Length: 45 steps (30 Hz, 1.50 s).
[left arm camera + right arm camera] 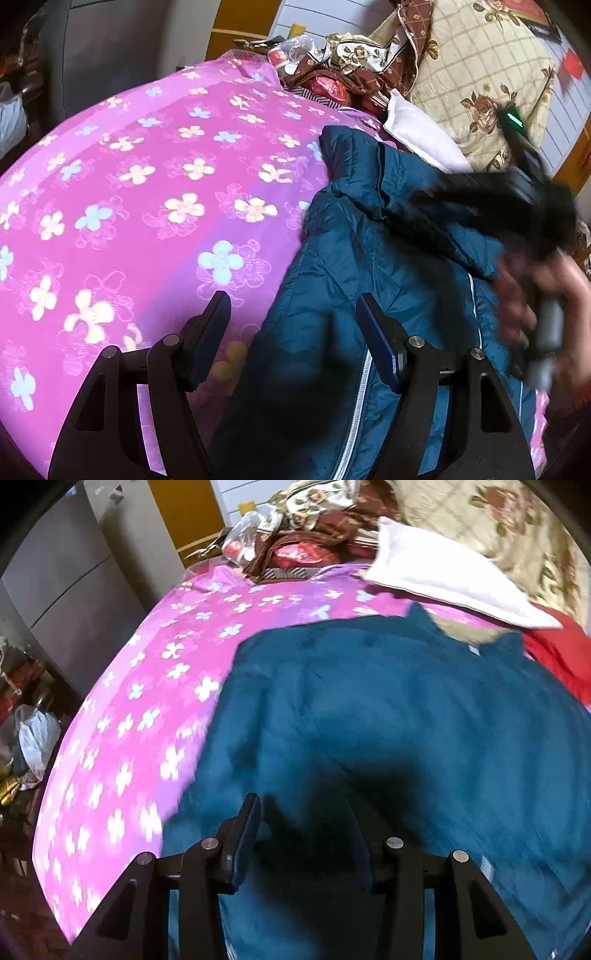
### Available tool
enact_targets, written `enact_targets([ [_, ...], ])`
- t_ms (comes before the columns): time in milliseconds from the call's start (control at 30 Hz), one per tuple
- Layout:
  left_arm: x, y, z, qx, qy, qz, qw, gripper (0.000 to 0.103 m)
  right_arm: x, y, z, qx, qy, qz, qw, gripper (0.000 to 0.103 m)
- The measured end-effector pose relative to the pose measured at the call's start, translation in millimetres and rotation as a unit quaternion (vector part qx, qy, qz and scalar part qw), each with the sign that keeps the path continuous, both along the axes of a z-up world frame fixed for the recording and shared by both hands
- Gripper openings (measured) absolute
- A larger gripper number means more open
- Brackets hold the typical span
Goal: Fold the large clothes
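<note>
A teal quilted jacket (369, 240) with a white zipper (364, 387) lies spread on a pink flowered bedspread (147, 203). My left gripper (295, 317) hangs open over the jacket's left edge by the zipper, with nothing between its fingers. In the right wrist view the jacket (406, 701) fills the middle. My right gripper (304, 830) hovers just above it, jaws partly apart, with dark shadow and no pinched fabric between them. In the left wrist view a hand (535, 295) and the right tool's black body (517, 195) show as a blur over the jacket's right side.
A white pillow (443, 579) and a beige floral quilt (480, 74) lie at the far side of the bed. Red cloth (561, 653) lies right of the jacket. A heap of clutter (343, 74) sits at the back. A grey cabinet (66, 590) and floor bags (33, 734) stand left.
</note>
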<state>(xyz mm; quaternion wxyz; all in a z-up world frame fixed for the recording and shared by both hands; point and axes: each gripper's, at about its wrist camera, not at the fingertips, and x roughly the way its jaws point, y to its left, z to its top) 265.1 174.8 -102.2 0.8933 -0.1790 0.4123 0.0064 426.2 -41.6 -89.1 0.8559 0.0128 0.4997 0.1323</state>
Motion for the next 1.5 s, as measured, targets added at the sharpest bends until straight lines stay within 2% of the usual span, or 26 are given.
enact_targets([
  [133, -6.9, 9.7, 3.0, 0.006, -0.003, 0.013, 0.9999, 0.071, -59.9, -64.7, 18.1, 0.013, -0.018, -0.017, 1.000, 0.044],
  [233, -10.7, 17.1, 4.1, 0.007, -0.003, 0.025, 0.9997, 0.070, -111.5, -129.7, 32.4, 0.008, -0.042, -0.057, 0.997, 0.044],
  [367, -20.3, 20.6, 6.9, 0.011, -0.009, 0.033, 0.9994, 0.071, -185.9, -226.9, 46.4, -0.014, -0.071, -0.137, 0.988, 0.044],
  [433, -26.6, 17.5, 8.8, 0.023, -0.013, 0.033, 0.9991, 0.070, -229.8, -277.9, 49.0, -0.014, -0.080, -0.182, 0.980, 0.048],
  [567, -43.6, 10.7, 12.9, 0.022, -0.013, 0.024, 0.9994, 0.071, -291.9, -347.3, 34.2, -0.039, -0.071, -0.253, 0.964, 0.049],
  [700, -73.9, 9.4, 17.8, 0.021, -0.016, 0.028, 0.9993, 0.071, -333.8, -378.5, 11.8, -0.033, -0.083, -0.289, 0.953, 0.049],
  [800, -87.5, 10.2, 15.8, 0.007, -0.003, 0.016, 0.9999, 0.071, -343.8, -391.5, -1.7, -0.007, -0.072, -0.293, 0.953, 0.048],
  [900, -89.0, 9.4, 10.6, 0.028, 0.028, 0.009, 0.9992, 0.071, -339.6, -392.4, -9.5, 0.015, -0.073, -0.284, 0.956, 0.048],
  [1000, -87.3, 12.9, 2.9, 0.030, 0.047, 0.004, 0.9984, 0.071, -333.9, -390.6, -20.0, 0.030, -0.068, -0.269, 0.960, 0.048],
  [1100, -82.7, 19.2, -7.7, -0.001, 0.066, -0.003, 0.9978, 0.071, -329.3, -393.4, -31.3, 0.054, -0.057, -0.257, 0.963, 0.048],
  [1233, -71.4, 18.2, -23.1, -0.050, 0.090, -0.025, 0.9944, 0.070, -328.2, -407.2, -44.3, 0.087, -0.045, -0.260, 0.961, 0.048],
  [1500, -59.5, 4.7, -33.5, -0.071, 0.100, -0.048, 0.9913, 0.070, -329.1, -419.7, -61.2, 0.146, -0.028, -0.264, 0.953, 0.048],
])
